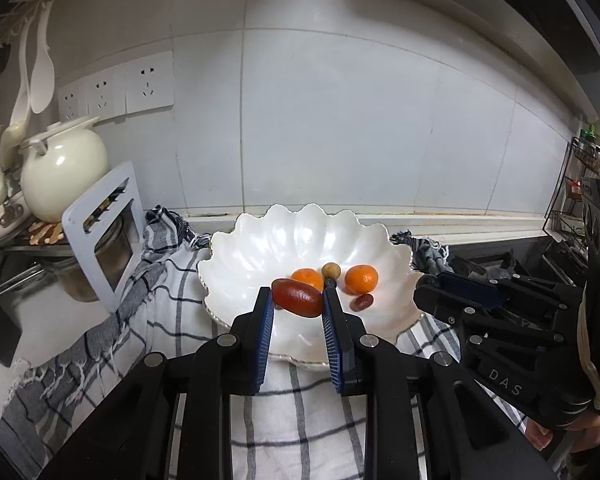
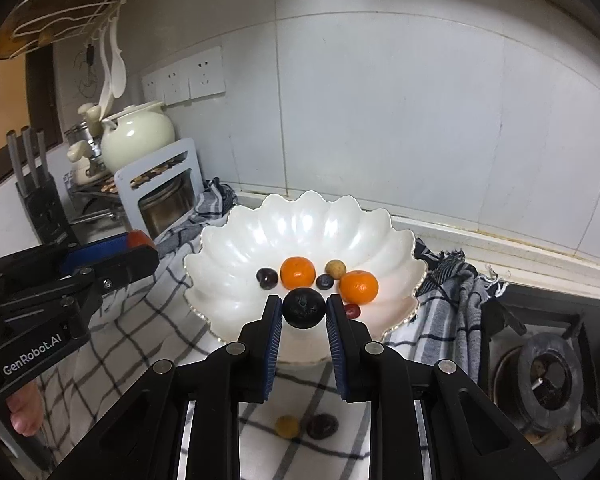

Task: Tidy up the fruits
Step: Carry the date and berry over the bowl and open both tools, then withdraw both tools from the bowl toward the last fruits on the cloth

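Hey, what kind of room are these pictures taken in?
Most likely a home kitchen: a gas burner set into the counter, a knife block, wall sockets on a tiled wall, and a cream ceramic pot beside hanging spoons.

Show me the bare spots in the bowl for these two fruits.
Free: the bowl's left side, left of the dark plum, and the near floor before the rim. Crowded: centre-right, where two oranges, a small berry and a tan fruit cluster.

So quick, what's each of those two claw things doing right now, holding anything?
Left gripper: closed on a reddish-brown oblong fruit, held over the white bowl.
Right gripper: closed on a dark round fruit.
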A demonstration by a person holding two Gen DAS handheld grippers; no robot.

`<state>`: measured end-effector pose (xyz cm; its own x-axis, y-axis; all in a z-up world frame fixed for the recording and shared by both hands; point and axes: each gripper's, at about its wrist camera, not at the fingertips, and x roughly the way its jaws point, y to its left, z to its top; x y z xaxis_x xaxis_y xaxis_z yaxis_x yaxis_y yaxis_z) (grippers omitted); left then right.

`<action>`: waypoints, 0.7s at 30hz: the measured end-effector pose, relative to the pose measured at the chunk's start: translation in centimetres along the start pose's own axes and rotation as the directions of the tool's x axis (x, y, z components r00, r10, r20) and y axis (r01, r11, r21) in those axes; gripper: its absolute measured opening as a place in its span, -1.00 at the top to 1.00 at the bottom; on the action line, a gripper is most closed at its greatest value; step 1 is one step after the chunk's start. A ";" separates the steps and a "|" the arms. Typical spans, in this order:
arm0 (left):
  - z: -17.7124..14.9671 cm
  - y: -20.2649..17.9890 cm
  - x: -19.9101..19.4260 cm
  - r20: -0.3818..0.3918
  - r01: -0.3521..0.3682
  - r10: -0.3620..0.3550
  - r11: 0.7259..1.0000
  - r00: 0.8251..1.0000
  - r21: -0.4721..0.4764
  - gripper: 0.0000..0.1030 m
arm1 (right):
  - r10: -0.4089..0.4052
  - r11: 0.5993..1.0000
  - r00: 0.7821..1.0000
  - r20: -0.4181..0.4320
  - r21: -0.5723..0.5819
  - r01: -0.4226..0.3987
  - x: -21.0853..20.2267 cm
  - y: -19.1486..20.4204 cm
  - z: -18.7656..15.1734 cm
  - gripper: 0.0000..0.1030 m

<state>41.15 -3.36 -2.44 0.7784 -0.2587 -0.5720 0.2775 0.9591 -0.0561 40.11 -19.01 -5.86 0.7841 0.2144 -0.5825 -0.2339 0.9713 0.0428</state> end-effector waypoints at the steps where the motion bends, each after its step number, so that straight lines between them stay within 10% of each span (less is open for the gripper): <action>1: 0.1 0.1 0.4 -0.007 0.005 -0.005 1.000 1.000 0.000 0.51 | 0.000 1.000 1.000 -0.007 0.004 0.000 0.4 -0.1 0.2 0.53; 16: 0.6 1.5 7.6 -0.169 0.037 -0.042 0.999 0.985 -0.032 0.49 | -0.027 1.000 0.995 -0.092 0.004 0.027 5.0 -1.0 1.5 0.52; 21: 0.4 1.7 8.9 -0.198 0.023 -0.028 0.999 0.980 -0.029 0.10 | -0.031 0.999 0.992 -0.125 0.016 0.033 6.2 -1.5 1.4 0.42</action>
<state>48.78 -4.04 -7.35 0.6432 -0.2577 -0.7210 0.2788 0.9558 -0.0928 46.11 -19.00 -8.43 0.7131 0.1697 -0.6803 -0.1983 0.9795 0.0364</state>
